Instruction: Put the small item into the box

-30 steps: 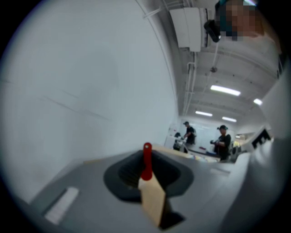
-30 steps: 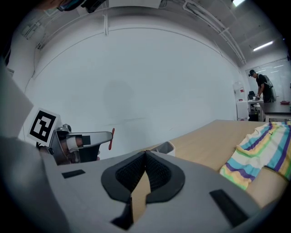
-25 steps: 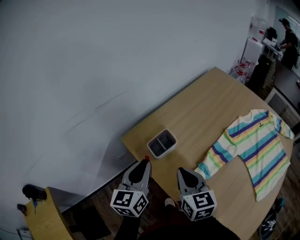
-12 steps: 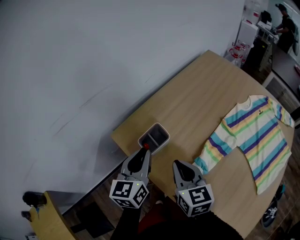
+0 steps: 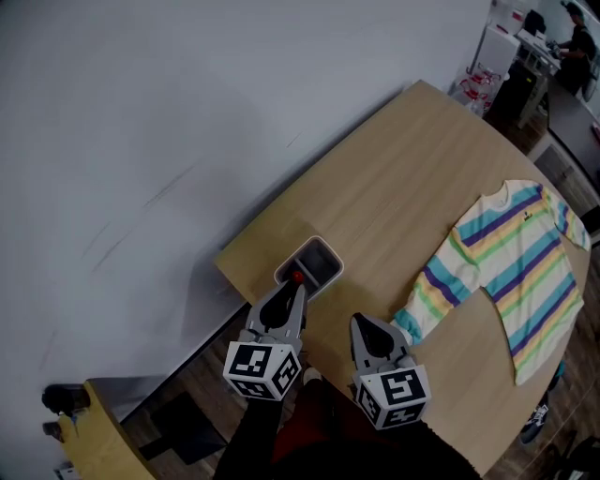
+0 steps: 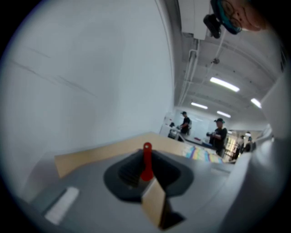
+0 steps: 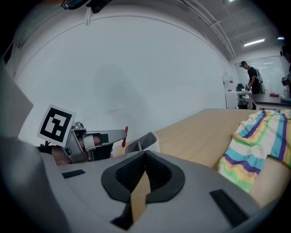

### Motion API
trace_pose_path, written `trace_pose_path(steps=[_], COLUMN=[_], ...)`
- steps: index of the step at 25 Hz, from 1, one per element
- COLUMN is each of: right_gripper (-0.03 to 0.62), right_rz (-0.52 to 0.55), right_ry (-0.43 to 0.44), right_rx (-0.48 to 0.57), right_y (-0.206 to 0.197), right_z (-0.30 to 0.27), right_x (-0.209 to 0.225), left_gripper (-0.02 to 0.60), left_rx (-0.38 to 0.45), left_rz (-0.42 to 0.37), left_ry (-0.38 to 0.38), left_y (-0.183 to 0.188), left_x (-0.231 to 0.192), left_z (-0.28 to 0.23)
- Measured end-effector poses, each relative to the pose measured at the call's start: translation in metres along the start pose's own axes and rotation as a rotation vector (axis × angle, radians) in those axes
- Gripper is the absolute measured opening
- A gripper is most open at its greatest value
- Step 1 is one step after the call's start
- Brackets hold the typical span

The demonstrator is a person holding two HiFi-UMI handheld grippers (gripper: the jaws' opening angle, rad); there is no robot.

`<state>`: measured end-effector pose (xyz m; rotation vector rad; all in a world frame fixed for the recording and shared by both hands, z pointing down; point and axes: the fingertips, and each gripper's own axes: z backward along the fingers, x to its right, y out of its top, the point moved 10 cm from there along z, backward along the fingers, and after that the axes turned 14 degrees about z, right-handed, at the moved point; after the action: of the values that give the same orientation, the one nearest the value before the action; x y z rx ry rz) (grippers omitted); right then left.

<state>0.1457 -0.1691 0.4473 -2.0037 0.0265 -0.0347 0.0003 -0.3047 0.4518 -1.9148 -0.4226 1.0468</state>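
A small red item (image 5: 297,277) sticks up from the tips of my left gripper (image 5: 295,284), which is shut on it. In the left gripper view the red item (image 6: 146,161) stands upright between the dark pads. It hangs over the near end of the grey divided box (image 5: 323,246), which sits at the corner of the wooden table (image 5: 403,178). My right gripper (image 5: 362,322) is shut on nothing, at the table's near edge, right of the box. The right gripper view shows the box (image 7: 148,141) and the red item (image 7: 124,136) ahead of it to the left.
A striped shirt (image 5: 511,267) lies flat on the right half of the table. A white wall runs along the left. A low wooden unit (image 5: 89,436) stands at the lower left on the floor. A person (image 5: 572,23) stands at a counter far away at the upper right.
My left gripper has carried the red item forward from the table's edge to above the near end of the box. The right gripper has kept its place beside it.
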Motion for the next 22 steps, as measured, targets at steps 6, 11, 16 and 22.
trace_pose_path(steps=[6,11,16,22], right_gripper=[0.008,0.008,0.008,0.008], right_rz=[-0.004,0.003,0.0,0.002], right_ry=[-0.004,-0.006,-0.001,0.005], right_rx=[-0.035,-0.071,-0.1,-0.126], right_y=[-0.004,-0.007,-0.01,-0.011], right_z=[-0.015,-0.023,-0.033,-0.045], right_x=[-0.003,-0.005,-0.005,-0.007], left_gripper=[0.055,0.055,0.055,0.055], left_rx=[-0.054,-0.092,-0.125,-0.158], left_rz=[0.0,-0.006,-0.019,-0.027], left_ry=[0.008,0.02,0.033,0.051], left_y=[-0.006,-0.012,-0.016,-0.018], left_x=[-0.015,-0.022,-0.025,-0.03], left_z=[-0.013,-0.02,-0.024,-0.027])
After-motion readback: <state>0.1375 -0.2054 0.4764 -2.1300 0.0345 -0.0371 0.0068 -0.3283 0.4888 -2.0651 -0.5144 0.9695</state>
